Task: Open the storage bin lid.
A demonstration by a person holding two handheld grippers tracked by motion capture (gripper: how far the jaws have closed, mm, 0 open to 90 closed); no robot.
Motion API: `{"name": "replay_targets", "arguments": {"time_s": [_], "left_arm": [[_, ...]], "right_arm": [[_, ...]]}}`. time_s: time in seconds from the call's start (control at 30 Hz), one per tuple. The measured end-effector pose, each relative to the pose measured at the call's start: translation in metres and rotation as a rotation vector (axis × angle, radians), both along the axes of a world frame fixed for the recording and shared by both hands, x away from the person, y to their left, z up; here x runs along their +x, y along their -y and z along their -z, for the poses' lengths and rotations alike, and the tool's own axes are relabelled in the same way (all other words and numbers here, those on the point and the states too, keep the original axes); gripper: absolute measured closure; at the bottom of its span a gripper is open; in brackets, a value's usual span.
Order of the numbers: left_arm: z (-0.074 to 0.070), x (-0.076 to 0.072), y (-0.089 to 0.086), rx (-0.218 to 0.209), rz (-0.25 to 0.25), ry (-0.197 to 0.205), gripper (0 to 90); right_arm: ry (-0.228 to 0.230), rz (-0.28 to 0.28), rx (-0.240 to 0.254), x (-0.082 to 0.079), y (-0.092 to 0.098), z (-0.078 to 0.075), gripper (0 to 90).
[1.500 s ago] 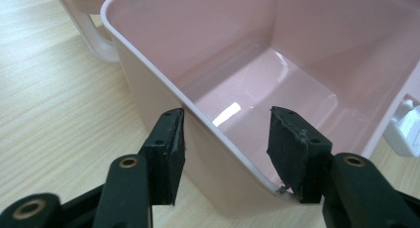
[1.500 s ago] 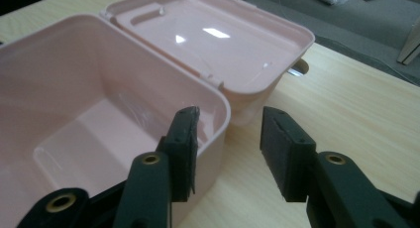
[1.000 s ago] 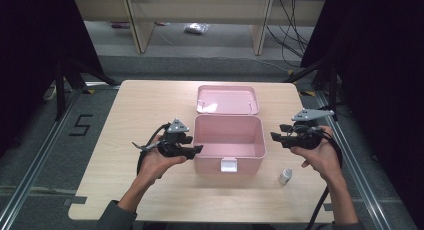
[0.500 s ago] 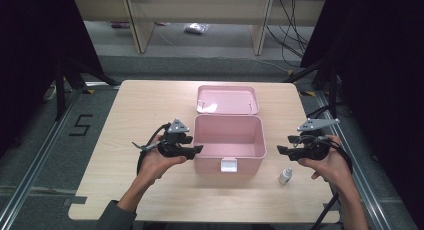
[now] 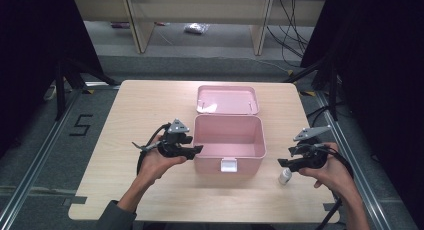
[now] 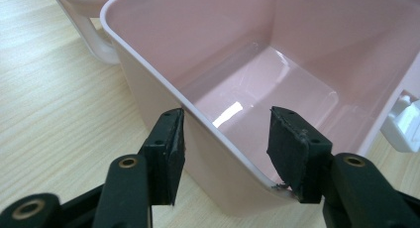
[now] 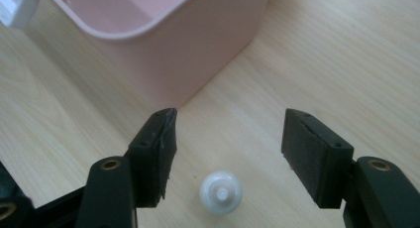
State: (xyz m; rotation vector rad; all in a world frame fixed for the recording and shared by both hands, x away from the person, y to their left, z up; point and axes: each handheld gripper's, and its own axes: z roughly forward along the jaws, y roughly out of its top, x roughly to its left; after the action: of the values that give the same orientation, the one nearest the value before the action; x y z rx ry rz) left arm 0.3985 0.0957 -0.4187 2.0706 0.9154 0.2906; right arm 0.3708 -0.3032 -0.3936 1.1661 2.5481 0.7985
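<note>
An open pink box [image 5: 229, 140] sits mid-table with its lid [image 5: 227, 100] folded back and a white latch [image 5: 228, 165] on its front. Its inside looks bare in the left gripper view. My left gripper [image 5: 196, 151] is open, its jaws straddling the box's left wall [image 6: 208, 134], one inside and one outside. A small white bottle [image 5: 284, 177] stands on the table right of the box. My right gripper [image 5: 284, 162] hovers open just above that white bottle [image 7: 221, 192], which lies between and below the two jaws.
The pale wooden table [image 5: 150, 115] ends close behind the person's hands at the front edge. Shelving [image 5: 200, 10] and cables [image 5: 295, 20] lie on the floor beyond the table's far side. Metal rails [image 5: 30, 170] run along both sides.
My right gripper has come down and toward the front, from beside the box's right rim to just over the white bottle. The left gripper has stayed at the box's left wall.
</note>
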Motion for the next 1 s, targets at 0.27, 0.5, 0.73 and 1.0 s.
{"name": "replay_targets", "arguments": {"time_s": [0.27,0.5,0.73,1.0], "left_arm": [[0.0,0.0,0.0,-0.005,-0.004,-0.007,48.1],[0.0,0.0,0.0,-0.002,-0.004,0.004,48.1],[0.0,-0.001,0.0,-0.005,-0.004,-0.003,48.2],[0.0,0.0,0.0,0.001,-0.004,0.008,48.2]], "right_arm": [[-0.073,0.001,-0.04,-0.004,-0.002,0.009,38.5],[-0.084,-0.008,-0.09,-0.003,-0.003,0.015,36.5],[-0.118,-0.018,-0.141,-0.002,-0.003,0.021,33.8],[-0.169,-0.013,-0.192,-0.002,-0.008,0.028,33.5]]}}
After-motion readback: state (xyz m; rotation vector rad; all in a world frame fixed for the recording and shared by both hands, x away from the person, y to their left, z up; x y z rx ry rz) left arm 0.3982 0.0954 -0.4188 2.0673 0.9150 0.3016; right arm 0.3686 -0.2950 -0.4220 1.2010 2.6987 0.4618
